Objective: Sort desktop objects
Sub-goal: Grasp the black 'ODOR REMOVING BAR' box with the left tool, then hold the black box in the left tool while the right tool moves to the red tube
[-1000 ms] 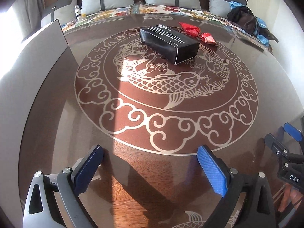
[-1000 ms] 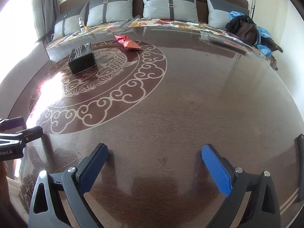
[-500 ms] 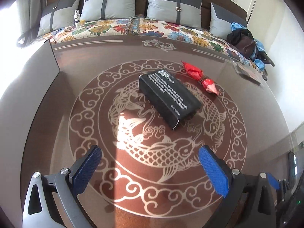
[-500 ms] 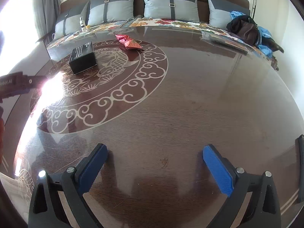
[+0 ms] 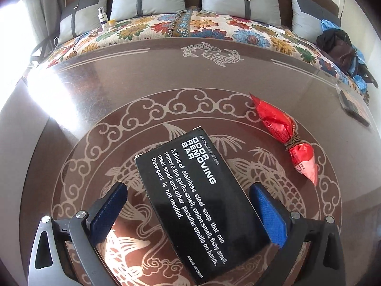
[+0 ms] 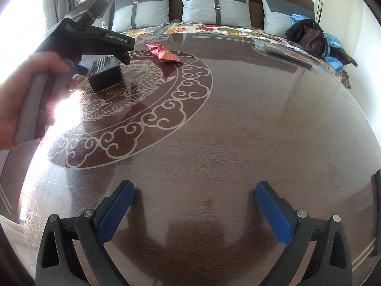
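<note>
While the black box (image 5: 190, 197) lies skewed on the counter (image 5: 166, 71) between the left tool's (image 5: 190, 212) spread pads, twisting to square up before closing should prevent slipping; the right tool (image 6: 195, 212) hangs apart, empty.

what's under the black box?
The black box lies flat on the table, covering part of the carp inlay. Whether anything else lies beneath can't be seen. Left gripper straddles it, open.

Left tongs (image 5: 188, 205) spread wide, angled downward; right tongs (image 6: 194, 203) likewise agape.
</note>
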Motion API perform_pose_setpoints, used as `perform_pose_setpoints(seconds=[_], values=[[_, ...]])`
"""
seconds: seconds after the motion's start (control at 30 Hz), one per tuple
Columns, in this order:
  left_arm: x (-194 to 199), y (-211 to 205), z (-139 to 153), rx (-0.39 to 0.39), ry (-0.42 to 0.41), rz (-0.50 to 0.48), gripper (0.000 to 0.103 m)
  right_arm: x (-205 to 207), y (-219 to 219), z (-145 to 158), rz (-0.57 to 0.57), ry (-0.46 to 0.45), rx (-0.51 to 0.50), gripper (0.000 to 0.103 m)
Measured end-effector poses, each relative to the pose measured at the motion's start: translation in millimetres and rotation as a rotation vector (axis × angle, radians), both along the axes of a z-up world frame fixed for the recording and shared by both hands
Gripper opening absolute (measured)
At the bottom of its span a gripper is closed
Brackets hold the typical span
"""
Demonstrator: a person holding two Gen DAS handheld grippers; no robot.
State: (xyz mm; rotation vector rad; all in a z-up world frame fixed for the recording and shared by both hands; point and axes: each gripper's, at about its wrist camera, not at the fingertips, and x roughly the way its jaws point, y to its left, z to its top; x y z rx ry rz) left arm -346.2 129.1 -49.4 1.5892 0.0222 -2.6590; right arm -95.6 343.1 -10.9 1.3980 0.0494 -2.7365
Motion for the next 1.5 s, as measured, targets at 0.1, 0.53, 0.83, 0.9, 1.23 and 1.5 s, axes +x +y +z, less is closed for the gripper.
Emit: perform_pose_setpoints(seconds=[0.1, 0.53, 0.83, 0.9, 1.23, 1.5], values=[[0.0, -8.2, -7.1, 0.010, 0.006, 0.036, 0.103, -0.4, 0.5, 0.7, 0.001, 0.001, -0.009, 0.102], [22.5, -18.2, 2.1, -0.022, 0.065, -0.079, 0.058, -1.1, 0.2, 0.0, 0.003, 0.000, -0.002, 0.103], [91.0, -66.9, 0.7, 0.000, 0.065, -0.097, 0.058, -0.9, 0.4, -0.1, 0.004, -0.002, 0.010, 0.103], [111.4, -83.6, 0.2, 0.001, 0.069, -0.098, 0.058, -1.0, 0.2, -0.2, 0.004, -0.002, 0.010, 0.103], [175.9, -131.5, -3.5, 0.006, 0.124, -0.108, 0.058, -0.8, 0.3, -0.1, 0.003, -0.002, 0.013, 0.102], [180.6, -130.3, -5.1, 0.004, 0.171, -0.111, 0.059, -0.6, 0.8, 0.1, 0.002, -0.002, 0.015, 0.102]])
